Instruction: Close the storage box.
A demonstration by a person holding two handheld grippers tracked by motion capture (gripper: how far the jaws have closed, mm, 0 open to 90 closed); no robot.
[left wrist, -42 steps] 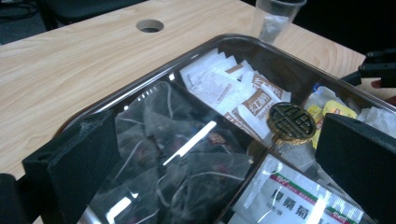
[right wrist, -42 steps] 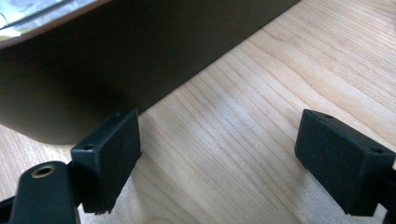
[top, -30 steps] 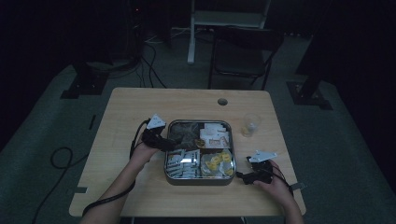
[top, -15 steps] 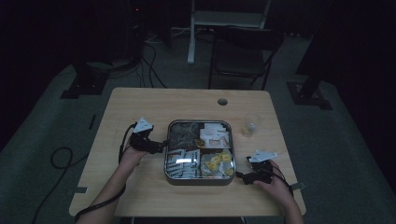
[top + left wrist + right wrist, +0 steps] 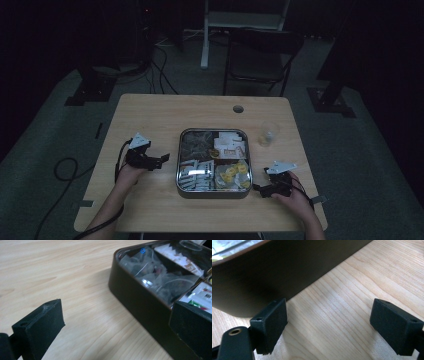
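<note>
A dark square tray [image 5: 178, 170] with compartments sits in the middle of the wooden table [image 5: 150, 115]. It holds clear bags, white packets and yellow items. My left gripper [image 5: 164, 159] rests on the table just left of the tray, open and empty. In the left gripper view the tray's dark wall [image 5: 140, 300] is close ahead, with clear bags [image 5: 150, 272] inside, and my left gripper [image 5: 120, 325] has its jaws wide apart. My right gripper [image 5: 258, 189] lies by the tray's front right corner, open. In the right gripper view my right gripper [image 5: 329, 322] stands over bare wood beside the tray wall [image 5: 274, 272].
A small clear glass [image 5: 268, 134] stands right of the tray. A round cable hole [image 5: 238, 108] is near the table's far edge. A dark folding chair [image 5: 260, 55] stands beyond the table. Cables [image 5: 65, 170] lie on the floor at the left.
My left gripper has drawn back leftward from over the tray's left side and come down to the table beside it. The right gripper has stayed in place.
</note>
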